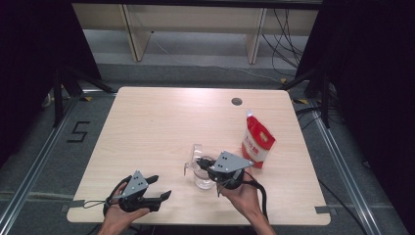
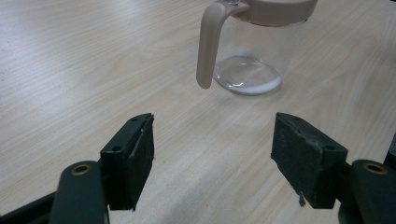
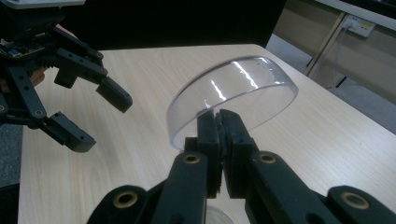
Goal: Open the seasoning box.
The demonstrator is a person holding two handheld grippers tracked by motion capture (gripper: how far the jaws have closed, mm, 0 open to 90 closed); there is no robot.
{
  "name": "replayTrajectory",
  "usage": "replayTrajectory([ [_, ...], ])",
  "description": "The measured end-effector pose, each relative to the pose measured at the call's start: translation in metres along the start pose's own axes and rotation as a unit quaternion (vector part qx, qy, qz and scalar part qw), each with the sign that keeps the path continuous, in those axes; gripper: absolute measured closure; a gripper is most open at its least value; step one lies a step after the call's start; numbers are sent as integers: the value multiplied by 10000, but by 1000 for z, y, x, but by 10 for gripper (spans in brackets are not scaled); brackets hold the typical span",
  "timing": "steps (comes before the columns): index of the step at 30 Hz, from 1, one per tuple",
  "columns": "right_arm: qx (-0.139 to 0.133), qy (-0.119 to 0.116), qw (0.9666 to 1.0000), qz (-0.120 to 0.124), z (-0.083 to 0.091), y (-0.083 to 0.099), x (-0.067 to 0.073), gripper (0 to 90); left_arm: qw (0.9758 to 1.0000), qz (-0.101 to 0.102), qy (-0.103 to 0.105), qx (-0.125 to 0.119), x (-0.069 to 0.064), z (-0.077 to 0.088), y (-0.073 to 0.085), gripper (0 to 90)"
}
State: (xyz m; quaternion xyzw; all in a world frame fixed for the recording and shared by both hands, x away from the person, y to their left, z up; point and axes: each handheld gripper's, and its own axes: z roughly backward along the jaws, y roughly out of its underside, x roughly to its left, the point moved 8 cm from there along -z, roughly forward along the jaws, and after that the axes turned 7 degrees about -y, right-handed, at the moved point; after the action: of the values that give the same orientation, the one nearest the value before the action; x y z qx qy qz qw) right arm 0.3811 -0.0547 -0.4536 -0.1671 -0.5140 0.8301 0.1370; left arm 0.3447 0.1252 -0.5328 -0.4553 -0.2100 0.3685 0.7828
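A clear jug [image 1: 201, 177] with a beige handle [image 2: 207, 46] stands on the wooden table [image 1: 161, 117] near its front middle. The jug [image 2: 250, 56] has a beige top rim. My right gripper [image 1: 204, 162] reaches over it from the right, shut on the edge of a clear domed lid [image 3: 233, 95], which tilts up above the jug. In the right gripper view its jaws [image 3: 220, 122] pinch the lid's rim. My left gripper [image 1: 160, 187] hovers at the front left, open with nothing between its jaws [image 2: 212, 158], pointing toward the jug's handle. From the right gripper view, the left gripper [image 3: 97, 119] stands open at the left.
A red and white pouch [image 1: 257, 142] stands upright just right of the jug. A round cable hole [image 1: 237, 101] sits near the table's far edge. Bare tabletop stretches across the left and back. Black stands and cables surround the table on the floor.
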Motion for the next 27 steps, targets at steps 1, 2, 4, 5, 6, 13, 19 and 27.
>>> replayTrajectory([
  [1, 12, -14, 10000, 27, -1, 0, 0, 881, 10000, -27, -10, -2, 0, 0, 0, 298],
  [2, 5, -1, 10000, 15, -2, -1, 1, 881, 10000, -45, -9, -3, 1, 0, 0, 298],
  [4, -4, -3, 10000, 85, -4, -3, 1, 880, 9999, -162, -18, 2, 2, 1, -1, 298],
  [5, 32, -18, 10000, -36, -6, -3, 3, 879, 10000, 56, -1, -36, 0, 0, -1, 297],
  [6, -1, -40, 9999, 97, -8, -5, 2, 879, 10000, 40, 3, -28, 0, 0, 0, 297],
  [13, 8, -141, 9999, 68, -17, -6, 8, 875, 10000, -53, -17, -16, 2, 1, 0, 297],
  [19, -23, -117, 9999, 3, -12, -5, 5, 857, 10000, 38, -22, -56, 3, 2, -1, 293],
  [27, -181, 224, 9991, -301, 9, 6, -13, 661, 10000, 10, -69, -24, 4, 1, -1, 268],
])
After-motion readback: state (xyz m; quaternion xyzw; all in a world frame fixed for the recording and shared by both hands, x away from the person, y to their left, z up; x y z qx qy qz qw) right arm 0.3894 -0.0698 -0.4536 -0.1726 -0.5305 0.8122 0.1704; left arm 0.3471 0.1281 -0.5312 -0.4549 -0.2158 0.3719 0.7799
